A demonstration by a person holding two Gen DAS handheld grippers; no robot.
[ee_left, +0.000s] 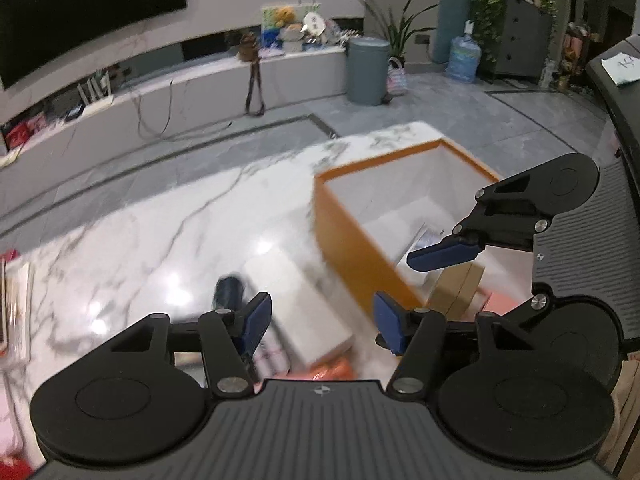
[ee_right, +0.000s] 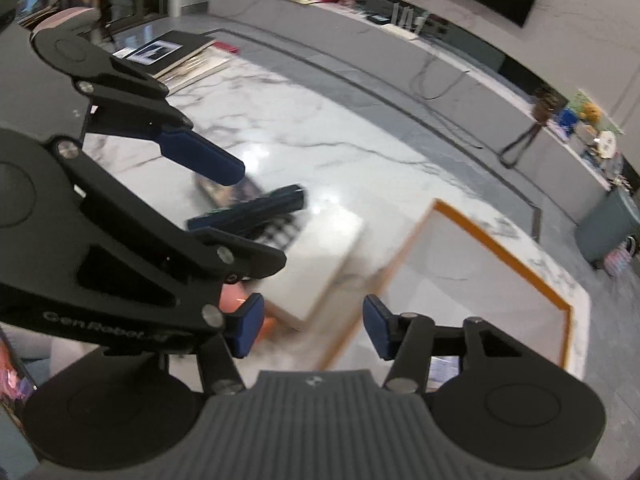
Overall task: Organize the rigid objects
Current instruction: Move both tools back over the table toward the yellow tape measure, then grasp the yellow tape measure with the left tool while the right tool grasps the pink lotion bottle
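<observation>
An orange-walled box (ee_left: pixel 352 248) with a white inside stands on the marble table (ee_left: pixel 160 240); it also shows in the right wrist view (ee_right: pixel 500 256). It holds a tan carton (ee_left: pixel 456 288) and other small packages. A flat white box (ee_left: pixel 304 312) lies on the table left of it, also in the right wrist view (ee_right: pixel 316 264). A dark cylinder (ee_left: pixel 230 290) lies beside it. My left gripper (ee_left: pixel 320 320) is open and empty above the white box. My right gripper (ee_right: pixel 310 328) is open and empty over the orange box's near edge; it shows in the left view (ee_left: pixel 444 254).
Books (ee_right: pixel 176 54) are stacked at the table's far left corner. A dark flat object (ee_right: pixel 260 208) and a patterned item lie left of the white box. An orange packet (ee_left: pixel 332 370) lies under my left gripper. Beyond are a grey bin (ee_left: pixel 368 70) and a low TV shelf.
</observation>
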